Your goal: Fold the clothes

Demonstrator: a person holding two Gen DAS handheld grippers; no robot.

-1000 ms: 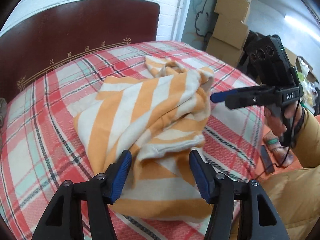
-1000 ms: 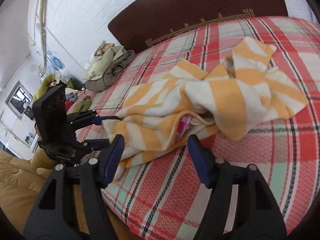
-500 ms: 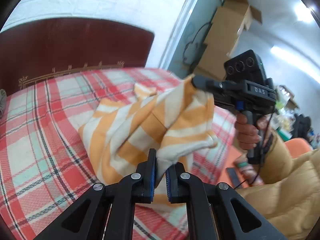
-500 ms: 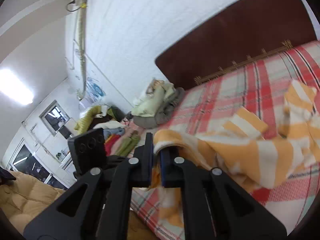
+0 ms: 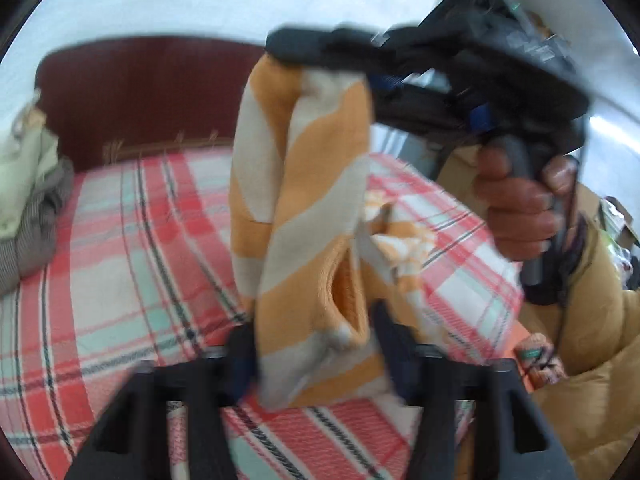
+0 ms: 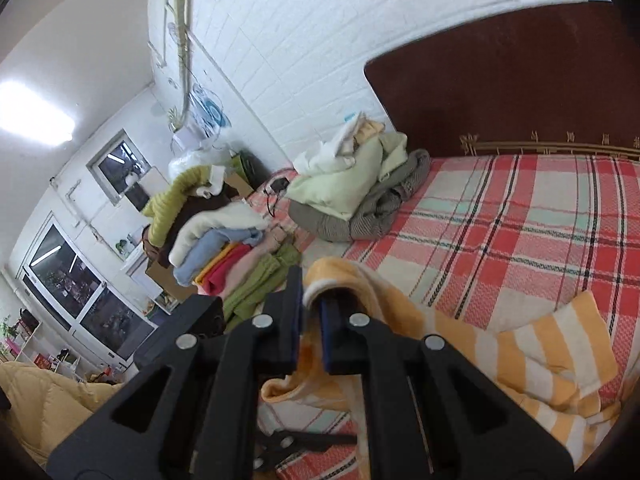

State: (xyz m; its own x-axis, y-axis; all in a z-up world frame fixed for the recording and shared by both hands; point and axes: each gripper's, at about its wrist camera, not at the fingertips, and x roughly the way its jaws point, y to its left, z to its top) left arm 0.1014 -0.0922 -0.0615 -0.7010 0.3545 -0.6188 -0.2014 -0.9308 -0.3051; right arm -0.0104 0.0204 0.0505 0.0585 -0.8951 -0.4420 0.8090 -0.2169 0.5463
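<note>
Right black two-finger gripper (image 6: 310, 334): fingers nearly closed, clamping an edge of the orange-and-cream striped knit garment (image 5: 304, 216), held raised by a hand (image 5: 516, 216) on its grip. Left black two-finger gripper (image 5: 316, 356): fingers spread wide apart, the hanging cloth between them; the view is blurred, so I cannot tell whether either pad touches it. Half a second ago the left fingers were pinched on this cloth; they have since parted. The garment's lower part trails onto the red-and-green plaid bed cover (image 6: 520, 232) beyond the right gripper. Farther off, pale crumpled clothes (image 6: 352, 176) lie beside the dark red headboard (image 6: 520, 80).
</note>
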